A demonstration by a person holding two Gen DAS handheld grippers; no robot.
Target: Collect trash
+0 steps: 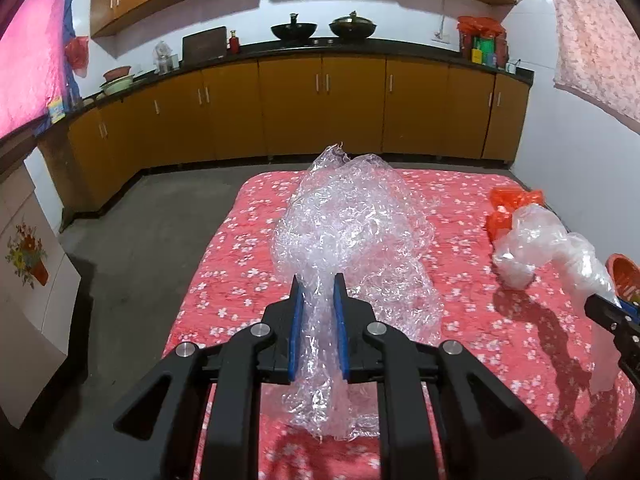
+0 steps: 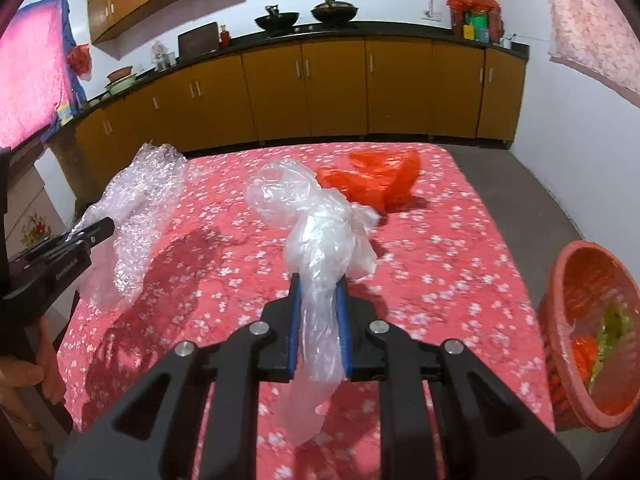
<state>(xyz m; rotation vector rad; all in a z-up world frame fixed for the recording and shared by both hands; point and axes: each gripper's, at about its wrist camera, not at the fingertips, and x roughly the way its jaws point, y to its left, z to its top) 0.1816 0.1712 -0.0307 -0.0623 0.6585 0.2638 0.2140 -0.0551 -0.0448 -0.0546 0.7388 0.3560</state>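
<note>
My left gripper [image 1: 317, 280] is shut on a big crumpled sheet of bubble wrap [image 1: 352, 232], lifted over the table with the red flowered cloth [image 1: 240, 264]. From the right wrist view that bubble wrap [image 2: 136, 208] hangs at the left from the left gripper [image 2: 102, 227]. My right gripper [image 2: 318, 280] is shut on a clear plastic bag [image 2: 316, 232], raised above the cloth. An orange plastic bag [image 2: 376, 180] lies on the cloth behind it. In the left wrist view the clear bag [image 1: 536, 240] and orange bag [image 1: 508, 208] show at the right.
A red plastic basket [image 2: 560, 280] with scraps inside stands on the floor right of the table. Yellow kitchen cabinets [image 1: 320, 108] with woks on the counter run along the far wall. A white cabinet [image 1: 28, 272] stands at the left. A person's hand [image 2: 20, 376] holds the left tool.
</note>
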